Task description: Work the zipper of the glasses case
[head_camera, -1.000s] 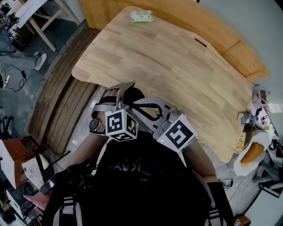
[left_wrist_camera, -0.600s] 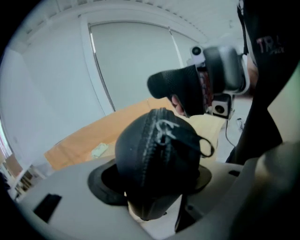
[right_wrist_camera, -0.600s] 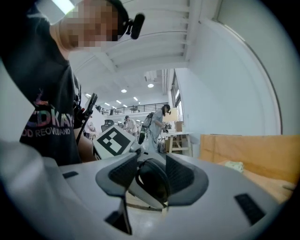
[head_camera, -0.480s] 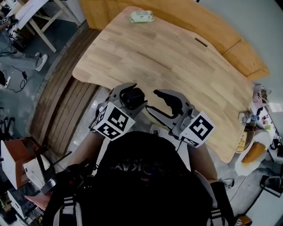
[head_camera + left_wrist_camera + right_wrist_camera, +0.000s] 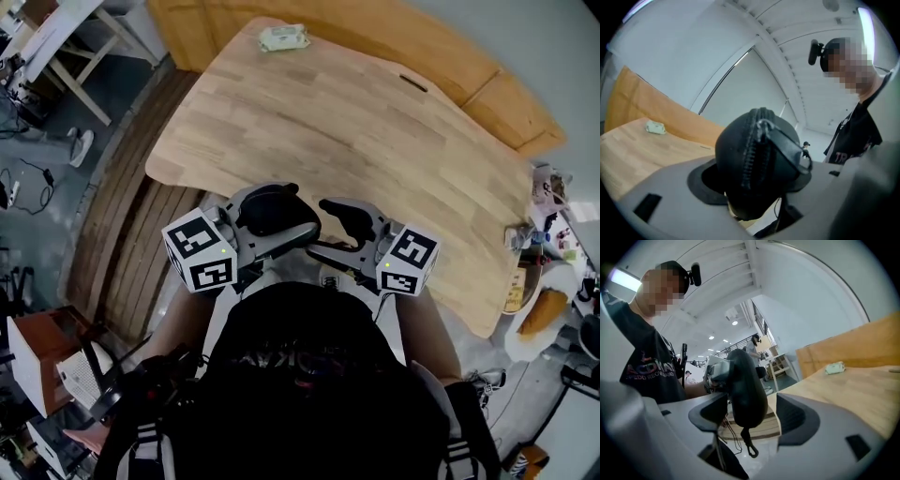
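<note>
**Head view.** The left gripper point(image 5: 277, 217) is clamped on the glasses case point(image 5: 266, 206). It holds the case in the air, just off the near edge of the table point(image 5: 375, 131). The right gripper point(image 5: 330, 234) is just beside it, jaws apart. Risk: a slip here would probably drop the case to the floor rather than onto the wood. The zipper is unreadable from here, and the person's torso hides both hands.

**Left gripper view.** The jaws are closed on the case's rounded end. The zipper point(image 5: 751, 140) faces the camera, and the pull strap point(image 5: 787, 150) lies to its right. Risk: a hard tug could squeeze the rounded shell out of the pads. The pad contact is hidden behind the bulge. I cannot tell how far the zipper is run.

**Right gripper view.** The jaws have just been opening. The case hangs in the gap and touches neither pad. A cord loop point(image 5: 751, 450) dangles below. Risk: closing now would likely catch the shell or the cord, not the slider. The slider is unseen from this side.
</note>
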Tool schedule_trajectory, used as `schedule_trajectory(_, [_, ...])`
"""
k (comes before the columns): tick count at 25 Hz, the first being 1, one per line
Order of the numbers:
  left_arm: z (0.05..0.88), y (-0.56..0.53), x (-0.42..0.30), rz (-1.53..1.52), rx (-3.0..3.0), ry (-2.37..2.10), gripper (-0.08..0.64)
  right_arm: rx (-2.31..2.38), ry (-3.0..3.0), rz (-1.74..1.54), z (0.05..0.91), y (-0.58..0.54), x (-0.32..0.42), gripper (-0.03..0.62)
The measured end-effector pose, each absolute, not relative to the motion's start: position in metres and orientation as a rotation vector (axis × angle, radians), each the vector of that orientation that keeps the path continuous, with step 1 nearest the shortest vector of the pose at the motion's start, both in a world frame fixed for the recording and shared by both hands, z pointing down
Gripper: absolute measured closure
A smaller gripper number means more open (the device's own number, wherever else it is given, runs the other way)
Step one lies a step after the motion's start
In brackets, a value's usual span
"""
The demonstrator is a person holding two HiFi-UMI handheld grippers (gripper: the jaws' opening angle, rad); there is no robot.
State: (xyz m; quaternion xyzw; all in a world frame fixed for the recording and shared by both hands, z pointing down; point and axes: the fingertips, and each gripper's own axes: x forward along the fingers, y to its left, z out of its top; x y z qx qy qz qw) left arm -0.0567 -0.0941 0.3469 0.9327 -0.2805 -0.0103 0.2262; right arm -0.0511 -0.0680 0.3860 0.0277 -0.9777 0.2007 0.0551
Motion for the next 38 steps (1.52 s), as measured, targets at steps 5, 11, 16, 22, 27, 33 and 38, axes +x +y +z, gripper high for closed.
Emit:
schedule_trajectory(5, [0.346, -0.087, -0.039, -0.038, 2.579, -0.684, 0.268, -0.034, -2.939, 0.665, 0.389, -0.057, -0.063, 0.265])
schedule_trajectory(11, [0.355, -0.081, -0.026, -0.016, 2.565, -0.647, 0.268, -0.084, -2.886, 0.660, 0.403, -0.044, -0.064, 0.281])
schedule_trajectory(16, [0.354, -0.086, -0.017, -0.071, 2.532, -0.622, 0.267, -0.051, -2.938, 0.715, 0.400, -0.049, -0.047, 0.295])
schedule_trajectory(22, [0.362, -0.100, -0.015, -0.116, 2.445, -0.651, 0.225, 0.012, -2.976, 0.723, 0.393, -0.064, -0.015, 0.310])
schedule_trajectory(27, [0.370, -0.111, -0.016, -0.211, 2.346, -0.670, 0.212, 0.090, -2.970, 0.706, 0.396, -0.080, 0.015, 0.311])
schedule_trajectory(33, [0.391, -0.119, -0.021, -0.180, 2.268, -0.759, 0.213, 0.366, -2.938, 0.662, 0.410, -0.134, 0.059, 0.311])
schedule_trajectory(38, [0.415, -0.112, -0.008, -0.021, 2.277, -0.805, 0.446, 0.572, -2.704, 0.388, 0.461, -0.194, 0.068, 0.311])
